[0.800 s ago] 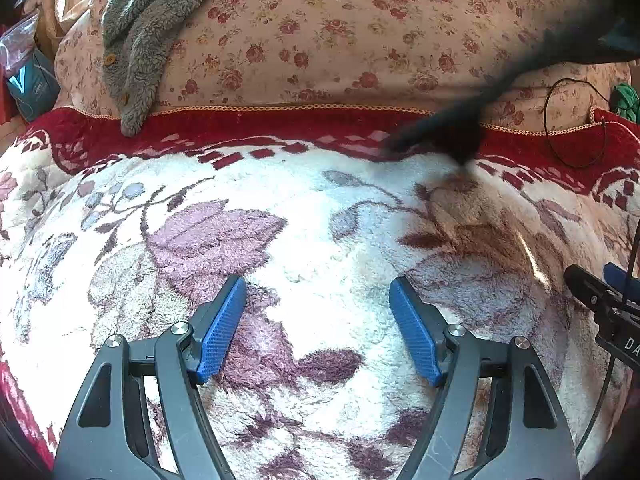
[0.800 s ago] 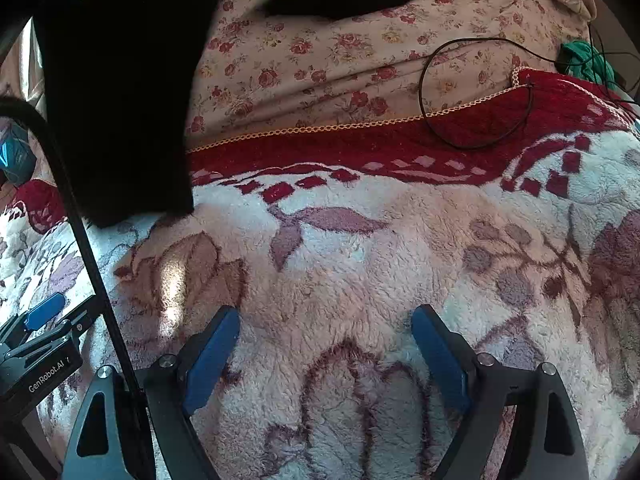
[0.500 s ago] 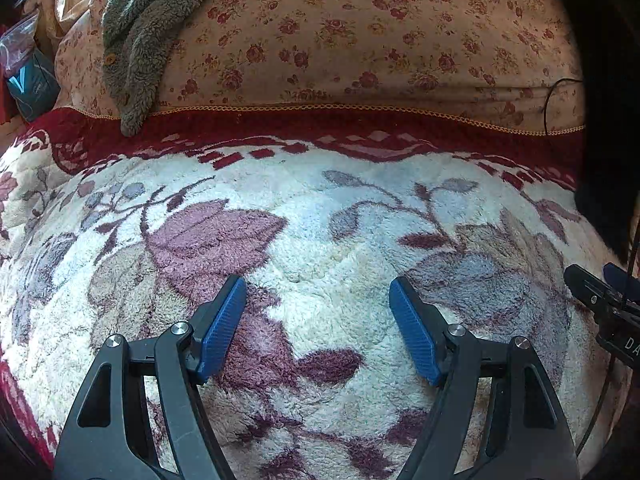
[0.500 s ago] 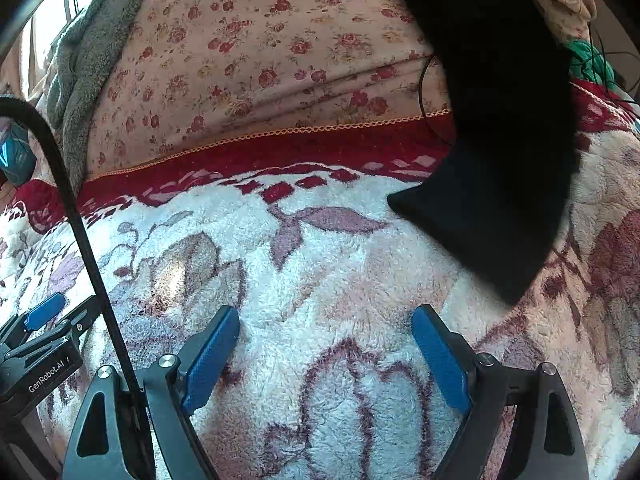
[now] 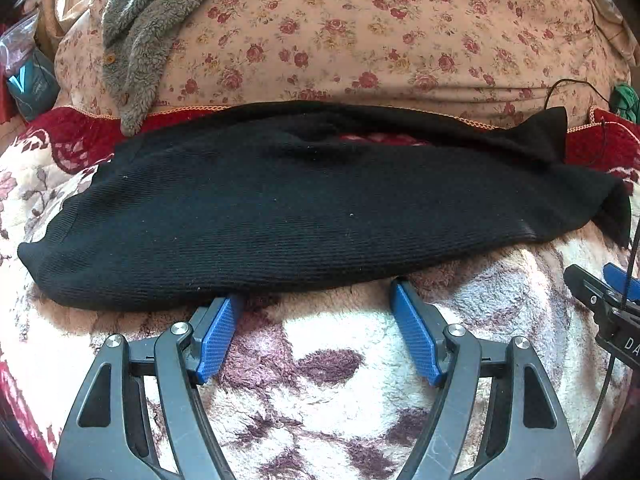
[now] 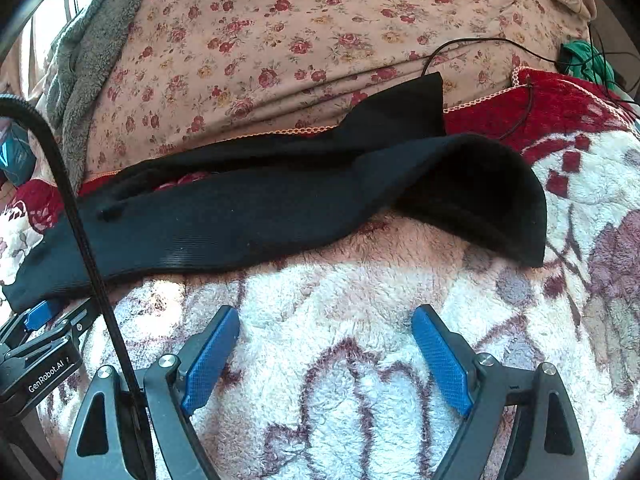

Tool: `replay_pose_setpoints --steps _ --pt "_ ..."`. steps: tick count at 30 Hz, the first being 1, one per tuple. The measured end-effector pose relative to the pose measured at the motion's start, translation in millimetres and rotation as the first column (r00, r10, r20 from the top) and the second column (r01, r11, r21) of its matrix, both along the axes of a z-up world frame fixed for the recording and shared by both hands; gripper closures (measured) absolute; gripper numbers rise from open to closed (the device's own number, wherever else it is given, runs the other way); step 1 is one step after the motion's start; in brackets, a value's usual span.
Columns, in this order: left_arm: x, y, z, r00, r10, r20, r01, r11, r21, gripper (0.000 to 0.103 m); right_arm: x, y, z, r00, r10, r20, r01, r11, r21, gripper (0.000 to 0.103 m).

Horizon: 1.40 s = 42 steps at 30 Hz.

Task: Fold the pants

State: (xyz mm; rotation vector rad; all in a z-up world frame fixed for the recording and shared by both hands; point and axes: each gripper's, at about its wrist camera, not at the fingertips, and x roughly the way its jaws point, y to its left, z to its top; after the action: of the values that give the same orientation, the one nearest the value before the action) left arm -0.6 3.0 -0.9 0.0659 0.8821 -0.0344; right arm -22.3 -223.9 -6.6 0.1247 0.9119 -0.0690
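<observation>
Black ribbed pants (image 5: 300, 208) lie spread sideways across the fluffy flowered blanket (image 5: 320, 380), the two legs one behind the other. In the right wrist view the pants (image 6: 248, 212) end at the right in a curled, upturned edge (image 6: 480, 196). My left gripper (image 5: 316, 300) is open and empty, its fingertips right at the pants' near edge. My right gripper (image 6: 324, 320) is open and empty, a short way in front of the pants.
A flowered quilt (image 5: 380, 32) rises behind the pants, with a grey fleece garment (image 5: 140, 32) on it. A black cable (image 6: 480, 52) and a green object (image 6: 588, 60) lie at the far right. The other gripper shows at the edge of each view (image 6: 36, 352).
The black pants, in the air and swinging across the views before, now lie flat on the blanket in front of both grippers. Both grippers stayed open and still.
</observation>
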Motion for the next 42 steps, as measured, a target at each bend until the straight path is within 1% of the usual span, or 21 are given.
replay_pose_setpoints --steps 5,7,10,12,13,15,17,18,20,21,22,24,26,27,29,30,32,34,37,39,42 --pt "0.1 -1.2 0.6 1.0 0.0 -0.002 0.0 1.0 0.004 0.027 0.0 0.0 0.0 1.0 0.0 0.0 0.0 1.0 0.0 0.016" --pt "-0.1 -11.0 1.4 1.0 0.003 0.004 -0.003 0.997 0.074 0.026 0.2 0.0 0.2 1.0 0.0 -0.001 0.0 1.0 -0.001 0.016" --pt "-2.9 -10.8 3.4 1.0 -0.004 0.007 0.003 0.995 0.101 0.026 0.4 0.7 0.0 1.0 0.0 -0.003 0.0 1.0 -0.007 0.016" --pt "-3.1 -9.3 7.3 1.0 -0.022 -0.018 0.024 0.994 0.103 0.026 2.3 3.5 0.5 1.0 0.002 -0.02 -0.003 0.999 -0.038 0.016" --pt "-4.0 -8.8 9.7 0.999 -0.03 -0.029 0.033 0.994 0.102 0.026 2.8 2.8 0.5 1.0 0.007 -0.018 -0.008 1.0 -0.029 0.016" --pt "-8.5 -2.6 17.8 0.999 -0.031 -0.036 0.033 0.998 0.047 0.026 4.6 3.1 3.9 0.999 0.021 -0.029 -0.022 1.0 -0.014 0.017" --pt "-13.3 4.1 28.4 1.0 -0.006 -0.026 0.006 1.0 0.008 0.026 2.0 3.3 9.5 0.999 0.022 -0.046 -0.023 1.0 -0.018 0.02" --pt "-14.9 5.1 33.2 1.0 -0.001 -0.016 0.001 1.0 0.005 0.026 -1.0 4.6 13.9 0.998 0.029 -0.06 -0.03 0.999 -0.013 0.02" --pt "-19.0 6.2 43.6 1.0 0.003 0.012 -0.003 1.0 0.005 0.026 -10.2 6.6 20.0 0.997 0.056 -0.046 -0.055 0.998 0.029 0.02" --pt "-21.8 6.6 49.1 1.0 0.001 0.026 -0.001 1.0 0.0 0.026 -14.9 7.7 25.4 0.997 0.069 -0.031 -0.068 0.996 0.051 0.02" --pt "-24.1 7.1 53.9 0.999 0.001 0.034 0.0 1.0 -0.006 0.026 -21.6 8.7 29.3 0.997 0.073 0.009 -0.073 0.995 0.071 0.02" --pt "-28.3 7.6 60.4 0.999 -0.001 0.046 0.002 1.0 -0.016 0.026 -31.1 10.5 39.4 0.997 0.069 0.046 -0.072 0.995 0.072 0.02" --pt "-33.5 7.5 66.2 0.998 -0.004 0.063 0.005 1.0 -0.018 0.026 -34.4 7.6 48.3 0.997 0.066 0.029 -0.068 0.992 0.109 0.02" --pt "-34.6 7.4 67.9 0.998 -0.004 0.067 0.005 1.0 -0.019 0.026 -38.0 5.0 54.1 0.997 0.074 0.031 -0.077 0.986 0.15 0.02" --pt "-36.1 8.1 71.3 0.997 -0.006 0.072 0.008 1.0 -0.025 0.026 -45.3 5.7 61.0 0.996 0.079 0.051 -0.084 0.989 0.123 0.02" --pt "-37.7 8.6 72.5 0.997 -0.004 0.074 0.006 0.999 -0.031 0.026 -46.7 9.5 62.9 0.995 0.084 0.062 -0.088 0.994 0.068 0.02" --pt "-40.0 9.1 73.4 0.998 0.004 0.07 -0.001 0.999 -0.045 0.026 -52.1 10.2 67.9 0.994 0.092 0.064 -0.094 0.995 0.034 0.02" --pt "-40.1 10.5 73.1 0.999 0.0 0.051 0.003 0.998 -0.062 0.026 -55.8 5.7 72.9 0.995 0.086 0.059 -0.088 0.995 0.044 0.02" --pt "-43.0 11.5 74.7 0.998 0.004 0.055 0.0 0.998 -0.065 0.026 -61.4 -2.9 80.5 0.994 0.08 0.07 -0.085 0.993 0.078 0.02" --pt "-44.9 11.2 74.8 0.999 0.0 0.055 0.003 0.998 -0.064 0.026 -64.6 -6.3 83.0 0.994 0.066 0.082 -0.072 0.995 0.065 0.02" --pt "-47.7 12.6 73.6 0.999 0.003 0.049 0.001 0.998 -0.069 0.026 -69.2 -14.0 83.3 0.995 0.049 0.09 -0.056 0.996 0.075 0.02"
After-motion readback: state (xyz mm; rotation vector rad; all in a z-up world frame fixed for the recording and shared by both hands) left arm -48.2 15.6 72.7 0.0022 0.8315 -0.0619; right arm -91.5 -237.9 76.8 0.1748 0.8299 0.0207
